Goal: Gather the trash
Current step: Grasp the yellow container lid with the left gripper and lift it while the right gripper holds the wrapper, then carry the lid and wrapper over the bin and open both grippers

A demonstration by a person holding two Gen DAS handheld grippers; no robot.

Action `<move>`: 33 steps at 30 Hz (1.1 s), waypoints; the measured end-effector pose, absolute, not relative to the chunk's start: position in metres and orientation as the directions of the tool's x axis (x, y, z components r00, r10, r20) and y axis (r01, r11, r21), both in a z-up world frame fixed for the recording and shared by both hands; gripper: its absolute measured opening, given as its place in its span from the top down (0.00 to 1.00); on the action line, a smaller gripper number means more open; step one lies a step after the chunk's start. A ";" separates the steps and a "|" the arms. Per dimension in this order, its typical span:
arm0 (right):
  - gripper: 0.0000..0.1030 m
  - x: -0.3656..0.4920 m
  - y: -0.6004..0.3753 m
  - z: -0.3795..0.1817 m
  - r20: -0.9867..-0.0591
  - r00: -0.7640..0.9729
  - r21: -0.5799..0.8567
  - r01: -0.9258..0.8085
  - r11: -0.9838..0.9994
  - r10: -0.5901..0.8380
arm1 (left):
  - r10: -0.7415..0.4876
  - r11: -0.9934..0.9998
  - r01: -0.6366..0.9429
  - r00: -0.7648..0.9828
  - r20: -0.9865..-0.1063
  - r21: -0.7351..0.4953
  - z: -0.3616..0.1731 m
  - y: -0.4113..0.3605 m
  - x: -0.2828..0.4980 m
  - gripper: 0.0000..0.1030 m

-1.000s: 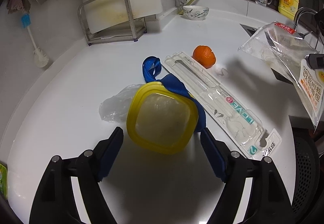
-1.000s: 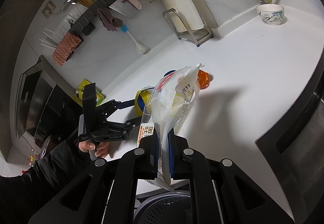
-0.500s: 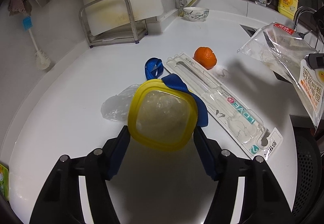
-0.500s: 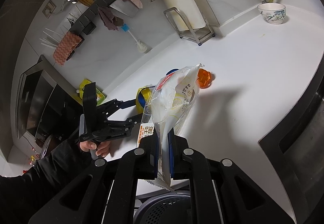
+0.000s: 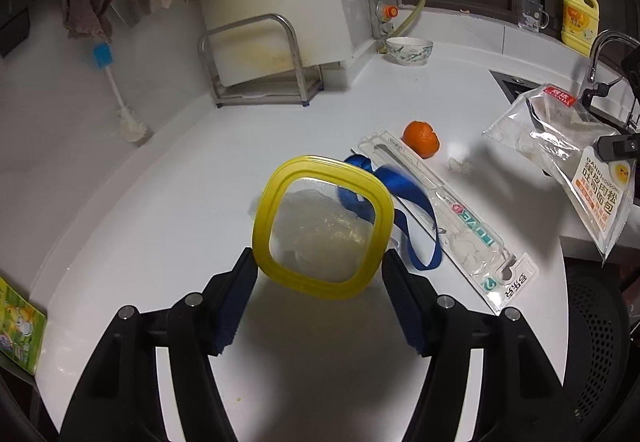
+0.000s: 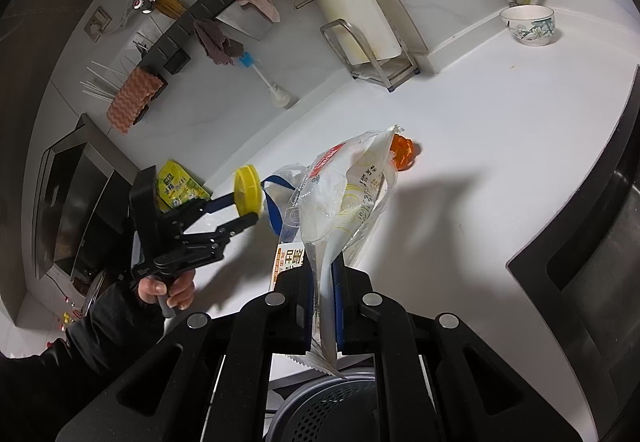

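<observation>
Your left tool (image 5: 320,274) has closed its blue pads on the yellow-rimmed lid (image 5: 322,228), and the lid, which lay flat a second ago, now sits tilted up and clear of the tabletop (image 5: 180,202); the right wrist view confirms it hangs in the air between the fingers. That means the pickup is done, and what remains for this piece is the carry to the grey perforated bin (image 6: 332,410). Behind the lid, the blue strap (image 5: 404,202), the crumpled clear film (image 5: 260,206), the long toothbrush blister pack (image 5: 448,218) and the orange (image 5: 421,138) lie on the tabletop, still to be collected. Your right tool (image 6: 326,306) is clamped tight on the bottom edge of the bread bag (image 6: 348,198), holding it upright just above the bin's rim, well to the right of the lid, probably ready to drop.
</observation>
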State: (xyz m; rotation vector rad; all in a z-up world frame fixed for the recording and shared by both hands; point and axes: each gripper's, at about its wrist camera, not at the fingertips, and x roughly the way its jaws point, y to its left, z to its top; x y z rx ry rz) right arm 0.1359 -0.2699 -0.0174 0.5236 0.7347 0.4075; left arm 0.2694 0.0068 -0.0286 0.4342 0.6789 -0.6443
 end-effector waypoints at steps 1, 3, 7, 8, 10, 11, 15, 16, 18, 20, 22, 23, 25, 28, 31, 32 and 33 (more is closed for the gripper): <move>0.92 0.134 -0.270 -0.017 -0.521 0.676 0.581 -0.167 0.797 0.521 | -0.399 0.727 0.668 0.602 -0.691 0.161 -0.026 0.009 0.268 0.39; 0.92 0.130 -0.270 -0.016 -0.521 0.680 0.579 -0.163 0.799 0.516 | -0.392 0.736 0.657 0.610 -0.689 0.163 -0.022 0.012 0.263 0.39; 0.92 0.120 -0.268 -0.015 -0.524 0.690 0.567 -0.155 0.809 0.500 | -0.359 0.785 0.600 0.644 -0.676 0.155 -0.013 0.020 0.244 0.39; 0.92 0.117 -0.267 -0.015 -0.526 0.692 0.563 -0.153 0.812 0.495 | -0.355 0.796 0.587 0.652 -0.670 0.149 -0.010 0.022 0.236 0.39; 0.92 0.111 -0.264 -0.016 -0.527 0.690 0.565 -0.152 0.811 0.497 | -0.345 0.817 0.558 0.674 -0.653 0.144 -0.005 0.024 0.217 0.39; 0.92 0.109 -0.263 -0.017 -0.528 0.688 0.566 -0.151 0.811 0.497 | -0.338 0.827 0.543 0.685 -0.646 0.144 -0.003 0.024 0.209 0.39; 0.92 0.090 -0.255 -0.020 -0.530 0.685 0.566 -0.152 0.810 0.499 | -0.330 0.860 0.497 0.711 -0.621 0.112 0.007 0.026 0.174 0.39; 0.92 0.085 -0.253 -0.021 -0.531 0.686 0.565 -0.153 0.811 0.498 | -0.332 0.867 0.488 0.719 -0.611 0.104 0.010 0.027 0.164 0.39; 0.92 0.073 -0.251 -0.023 -0.530 0.686 0.566 -0.151 0.810 0.498 | -0.326 0.877 0.470 0.733 -0.597 0.099 0.014 0.026 0.145 0.39; 0.92 0.061 -0.249 -0.025 -0.530 0.685 0.571 -0.148 0.808 0.500 | -0.325 0.885 0.457 0.740 -0.589 0.085 0.017 0.026 0.129 0.39; 0.92 0.050 -0.247 -0.025 -0.533 0.688 0.564 -0.145 0.813 0.492 | -0.323 0.895 0.441 0.745 -0.584 0.067 0.018 0.024 0.112 0.39; 0.92 0.042 -0.246 -0.025 -0.534 0.692 0.557 -0.144 0.818 0.486 | -0.322 0.899 0.434 0.746 -0.582 0.058 0.018 0.024 0.105 0.39; 0.92 0.031 -0.245 -0.025 -0.535 0.696 0.553 -0.140 0.821 0.479 | -0.310 0.910 0.411 0.751 -0.583 0.046 0.017 0.021 0.089 0.39; 0.92 0.013 -0.243 -0.024 -0.539 0.705 0.537 -0.133 0.833 0.460 | -0.285 0.927 0.375 0.753 -0.592 0.030 0.014 0.015 0.068 0.39; 0.92 -0.008 -0.243 -0.027 -0.546 0.716 0.515 -0.122 0.848 0.434 | -0.252 0.940 0.339 0.759 -0.600 0.033 0.007 0.007 0.047 0.39; 0.92 -0.013 -0.243 -0.028 -0.547 0.720 0.512 -0.117 0.851 0.428 | -0.242 0.944 0.328 0.759 -0.604 0.033 0.005 0.004 0.040 0.39; 0.92 -0.022 -0.244 -0.029 -0.547 0.725 0.507 -0.111 0.855 0.419 | -0.239 0.947 0.321 0.755 -0.610 0.025 0.002 0.002 0.035 0.39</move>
